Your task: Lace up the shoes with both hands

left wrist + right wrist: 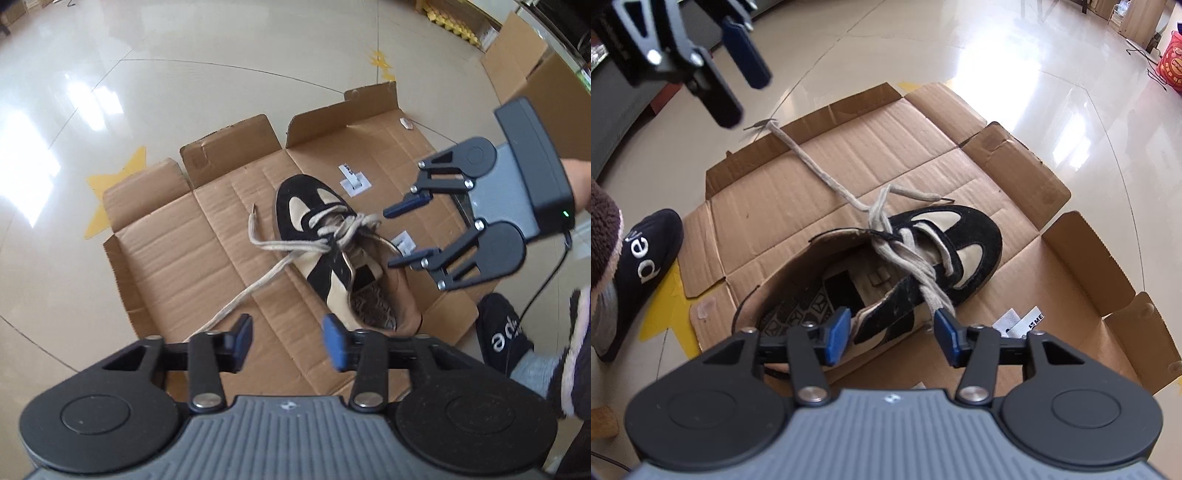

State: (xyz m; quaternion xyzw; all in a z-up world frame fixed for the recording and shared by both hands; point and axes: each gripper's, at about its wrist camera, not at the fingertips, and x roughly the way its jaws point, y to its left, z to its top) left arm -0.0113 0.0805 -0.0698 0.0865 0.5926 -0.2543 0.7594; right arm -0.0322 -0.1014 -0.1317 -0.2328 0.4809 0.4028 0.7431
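Black-and-tan shoe lying at centre frame on flattened cardboard spread over the tiled floor, toe toward the top in the left wrist view. Pale lace tangled in a loose knot over the tongue; one end trailing down-left and vanishing behind the left tongs, the other curling up-left to a frayed tip. Left tongs parted about halfway, nothing between the blue pads, lace passing underneath but contact hard to judge. Right tongs also parted about halfway, straddling the shoe's side wall at lower centre; lace strand reaching the right pad's tip, touching or not impossible to tell, no grip apparent. Insole pattern partly hidden by the tongs. Slippered foot at left edge, cut off by the frame. White labels on the cardboard, print too small to read.
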